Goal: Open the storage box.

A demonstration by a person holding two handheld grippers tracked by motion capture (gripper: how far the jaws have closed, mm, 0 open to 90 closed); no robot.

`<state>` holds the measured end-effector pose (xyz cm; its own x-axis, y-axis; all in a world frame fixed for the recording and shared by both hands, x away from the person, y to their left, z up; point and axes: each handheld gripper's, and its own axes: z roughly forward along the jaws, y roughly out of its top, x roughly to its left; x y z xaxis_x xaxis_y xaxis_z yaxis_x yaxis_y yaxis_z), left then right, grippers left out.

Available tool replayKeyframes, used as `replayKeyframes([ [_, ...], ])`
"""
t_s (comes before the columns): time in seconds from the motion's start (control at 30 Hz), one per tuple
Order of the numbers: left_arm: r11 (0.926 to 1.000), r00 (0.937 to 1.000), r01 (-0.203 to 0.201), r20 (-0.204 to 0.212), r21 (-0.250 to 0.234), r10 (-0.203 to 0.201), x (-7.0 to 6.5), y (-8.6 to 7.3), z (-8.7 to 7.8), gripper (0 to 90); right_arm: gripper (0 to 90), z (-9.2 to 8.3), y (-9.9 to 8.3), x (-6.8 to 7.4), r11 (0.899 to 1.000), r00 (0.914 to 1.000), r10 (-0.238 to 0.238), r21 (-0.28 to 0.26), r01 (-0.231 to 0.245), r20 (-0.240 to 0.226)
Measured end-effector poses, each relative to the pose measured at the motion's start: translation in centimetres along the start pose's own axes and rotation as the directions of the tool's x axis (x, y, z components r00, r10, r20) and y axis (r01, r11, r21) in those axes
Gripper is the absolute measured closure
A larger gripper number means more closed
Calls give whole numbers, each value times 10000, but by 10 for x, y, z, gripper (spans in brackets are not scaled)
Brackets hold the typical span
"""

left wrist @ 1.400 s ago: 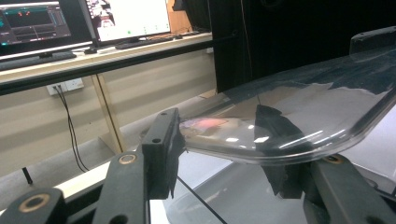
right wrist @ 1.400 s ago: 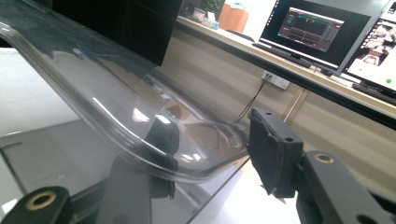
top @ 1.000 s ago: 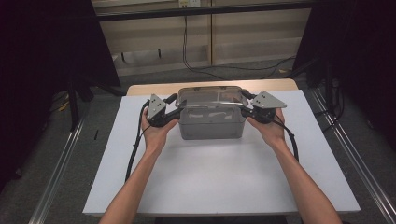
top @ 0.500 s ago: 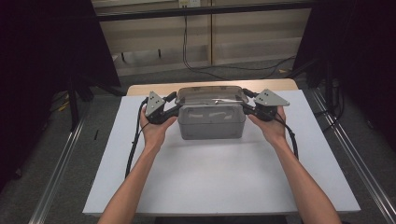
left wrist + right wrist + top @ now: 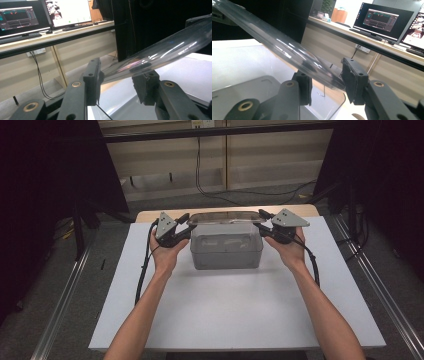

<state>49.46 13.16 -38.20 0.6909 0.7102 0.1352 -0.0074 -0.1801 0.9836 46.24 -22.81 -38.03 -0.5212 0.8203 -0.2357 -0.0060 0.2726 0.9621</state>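
Observation:
A clear grey plastic box (image 5: pixel 226 252) stands at the far middle of the white table (image 5: pixel 225 320). Its transparent lid (image 5: pixel 225 217) lies across the top, and each end is caught in a gripper. My left gripper (image 5: pixel 186 226) is shut on the lid's left end, its jaws having just been closing with the rim between them. In the left gripper view the lid (image 5: pixel 170 47) runs slanting through that gripper (image 5: pixel 116 80). My right gripper (image 5: pixel 261 222) is shut on the right end. The right gripper view has the lid (image 5: pixel 274 47) crossing its jaws (image 5: pixel 325 82) above the box (image 5: pixel 249 90).
Bare white tabletop spreads in front of the box and to both sides. Metal rails (image 5: pixel 65 305) run along the floor on each side of the table. A bench with monitors (image 5: pixel 384 20) and hanging cables (image 5: pixel 200 170) stands behind the table.
The left gripper's jaws have narrowed a little on the lid's end. Hands, lid and box keep their places.

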Motion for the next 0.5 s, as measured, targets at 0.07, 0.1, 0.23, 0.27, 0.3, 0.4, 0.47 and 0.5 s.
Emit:
replayKeyframes([
  [0.07,10000,10000,-55,82,19,55,1,2,2,581,605,1,1,-1,10000,10000,16,-44,-16,-3],
  [0.1,9999,9999,-113,84,-8,113,1,3,3,580,606,2,1,-2,10000,10000,29,-57,-29,-10],
  [0.23,9996,9996,-244,159,127,242,1,5,9,571,606,2,0,-3,9998,9999,158,-106,-159,-56],
  [0.27,9995,9995,-255,189,168,252,1,5,10,571,604,3,0,-3,9998,9998,187,-118,-188,-44],
  [0.3,9994,9995,-279,182,188,275,2,6,10,572,602,3,0,-4,9997,9997,232,-118,-232,-56],
  [0.4,9994,9995,-262,153,204,259,4,6,12,584,605,4,0,-5,9993,9994,327,-170,-329,-84],
  [0.47,9994,9996,-259,128,233,256,6,6,12,596,603,5,0,-6,9988,9989,449,-173,-451,-96],
  [0.5,9995,9997,-242,104,189,240,7,6,12,603,604,6,1,-7,9988,9989,452,-200,-453,-87],
])
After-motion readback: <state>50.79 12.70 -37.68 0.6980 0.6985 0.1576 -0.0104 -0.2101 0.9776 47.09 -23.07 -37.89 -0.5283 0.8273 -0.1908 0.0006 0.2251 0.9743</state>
